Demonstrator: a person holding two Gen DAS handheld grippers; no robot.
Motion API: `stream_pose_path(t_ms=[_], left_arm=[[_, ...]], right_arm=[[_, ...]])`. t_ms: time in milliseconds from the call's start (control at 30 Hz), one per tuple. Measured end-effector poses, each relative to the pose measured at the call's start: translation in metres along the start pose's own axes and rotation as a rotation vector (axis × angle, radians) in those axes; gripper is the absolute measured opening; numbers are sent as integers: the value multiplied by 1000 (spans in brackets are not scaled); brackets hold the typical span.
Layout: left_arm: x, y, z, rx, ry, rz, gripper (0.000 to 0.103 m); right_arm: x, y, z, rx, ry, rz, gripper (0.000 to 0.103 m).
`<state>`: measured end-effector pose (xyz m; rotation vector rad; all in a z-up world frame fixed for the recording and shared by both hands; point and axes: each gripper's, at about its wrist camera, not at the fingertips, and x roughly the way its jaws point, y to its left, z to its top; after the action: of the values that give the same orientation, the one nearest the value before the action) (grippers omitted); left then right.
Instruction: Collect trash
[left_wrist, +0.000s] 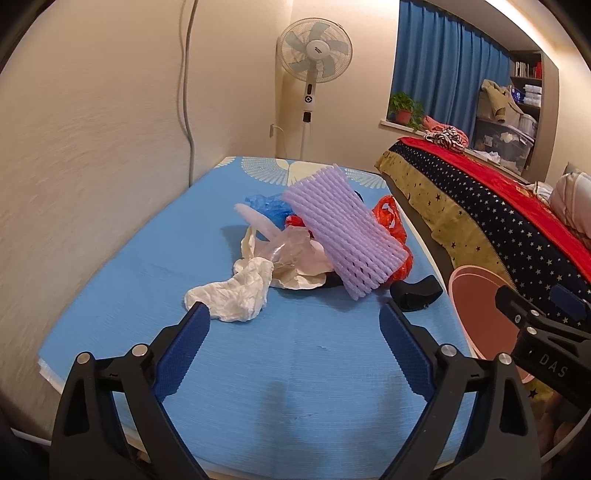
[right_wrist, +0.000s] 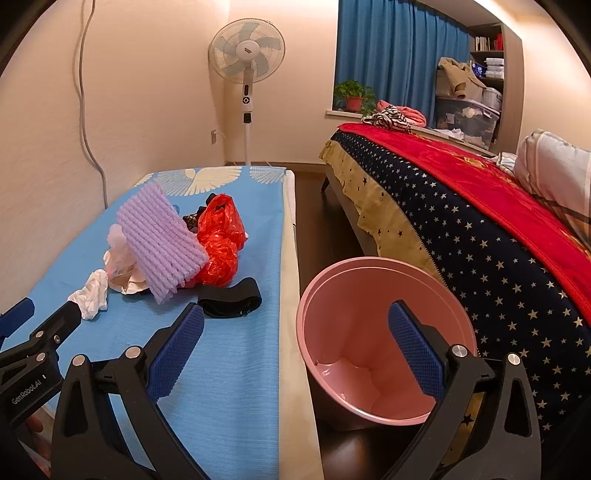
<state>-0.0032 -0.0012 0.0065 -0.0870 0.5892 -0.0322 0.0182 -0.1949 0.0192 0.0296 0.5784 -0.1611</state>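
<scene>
I see the trash heap mid-table on the blue table cover (left_wrist: 110, 295): a purple foam net (left_wrist: 341, 236) propped on top, its long axis slanting from far-left down to near-right, over a red plastic bag (right_wrist: 219, 243), with crumpled white paper (left_wrist: 232, 295) nearest me and a black strap (right_wrist: 231, 297) at the right edge. Only the right wrist view shows me inside the pink bin (right_wrist: 369, 332), tilted mouth-toward-camera on the floor between table and bed (right_wrist: 480, 221). My left gripper (left_wrist: 293, 326) and right gripper (right_wrist: 295, 332) both stand wide and hold nothing, the left's near fingertip (left_wrist: 197, 319) just short of the paper.
</scene>
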Motion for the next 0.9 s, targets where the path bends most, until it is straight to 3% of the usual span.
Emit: stream_pose_path(t_ms=[900], left_arm=[[-2, 2, 1, -6, 0, -9, 90]], right_arm=[[1, 0, -2, -2, 4, -3, 98]])
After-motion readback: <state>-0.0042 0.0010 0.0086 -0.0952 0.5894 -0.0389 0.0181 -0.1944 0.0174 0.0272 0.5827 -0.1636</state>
